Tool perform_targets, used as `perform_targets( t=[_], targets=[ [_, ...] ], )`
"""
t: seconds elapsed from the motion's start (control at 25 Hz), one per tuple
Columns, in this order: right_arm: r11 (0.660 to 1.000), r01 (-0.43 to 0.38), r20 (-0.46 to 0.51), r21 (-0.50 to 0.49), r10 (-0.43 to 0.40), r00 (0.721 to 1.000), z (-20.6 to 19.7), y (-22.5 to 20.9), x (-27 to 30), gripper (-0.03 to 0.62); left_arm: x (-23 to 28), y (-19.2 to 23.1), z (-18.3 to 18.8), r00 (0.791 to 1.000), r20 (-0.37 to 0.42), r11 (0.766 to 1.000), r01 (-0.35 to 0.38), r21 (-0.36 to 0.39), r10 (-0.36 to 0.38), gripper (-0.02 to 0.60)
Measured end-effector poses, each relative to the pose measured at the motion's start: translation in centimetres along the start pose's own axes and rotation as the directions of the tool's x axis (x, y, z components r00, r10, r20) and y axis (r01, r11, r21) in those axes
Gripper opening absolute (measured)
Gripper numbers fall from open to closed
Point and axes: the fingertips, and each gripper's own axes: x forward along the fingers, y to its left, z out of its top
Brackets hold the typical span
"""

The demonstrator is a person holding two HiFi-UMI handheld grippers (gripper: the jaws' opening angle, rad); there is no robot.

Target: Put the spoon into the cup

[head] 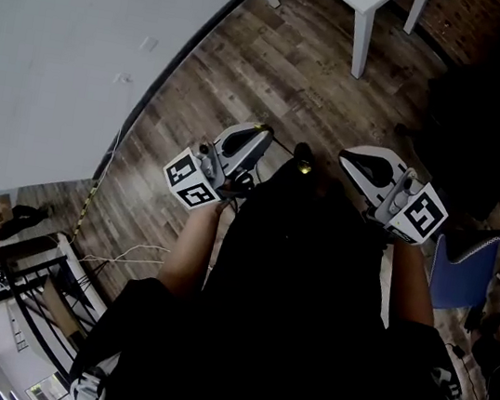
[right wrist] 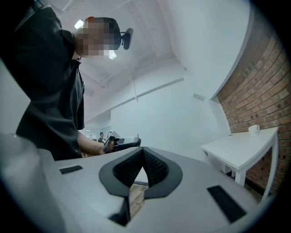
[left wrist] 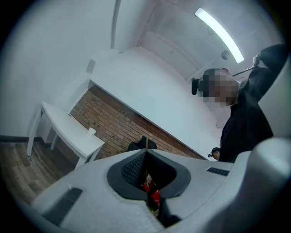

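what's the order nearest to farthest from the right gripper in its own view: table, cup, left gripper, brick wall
1. left gripper, at the left.
2. table, at the right.
3. cup, on the table's far end; the brick wall right behind it is too close to call.

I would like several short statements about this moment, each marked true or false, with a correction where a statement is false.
1. The right gripper holds a spoon. False: its jaws are together with nothing between them.
2. A white cup stands on the white table. True.
3. The left gripper is shut and empty. True.
4. The floor is grey carpet. False: it is wooden planks.
5. A brick wall stands behind the table. True.
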Motion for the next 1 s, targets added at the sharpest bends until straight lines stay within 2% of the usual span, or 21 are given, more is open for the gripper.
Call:
perform_targets(
  t=[0.2,0.4,0.72,1.0],
  targets=[
    [0.999,-0.034,-0.06,-0.008,0.033,0.998,-0.7,-0.3,1.3,0.006,0.1,2.2,0.8,1.0,0.012,1.0,-0.016,-0.004,0.016,0.017],
    [1.0,-0.021,-0.065,0.024,0.022,0.998,0.5,-2.5,0.8,0.006,3.0,4.3,2.2,0.999,0.046,1.0,0.023,-0.015,-0.022,0.017],
    [0.999,-0.028,-0.1,-0.045,0.023,0.995,2.8,-7.8,3.2,0.006,7.1,9.6,5.6,0.992,0.107,0.998,0.068,-0.01,-0.067,0.017],
    [0.997,0.022,-0.108,-0.074,-0.03,0.994,5.0,-14.2,8.4,0.006,9.6,15.8,10.6,0.988,0.093,0.992,0.126,0.002,-0.126,0.017]
  ],
)
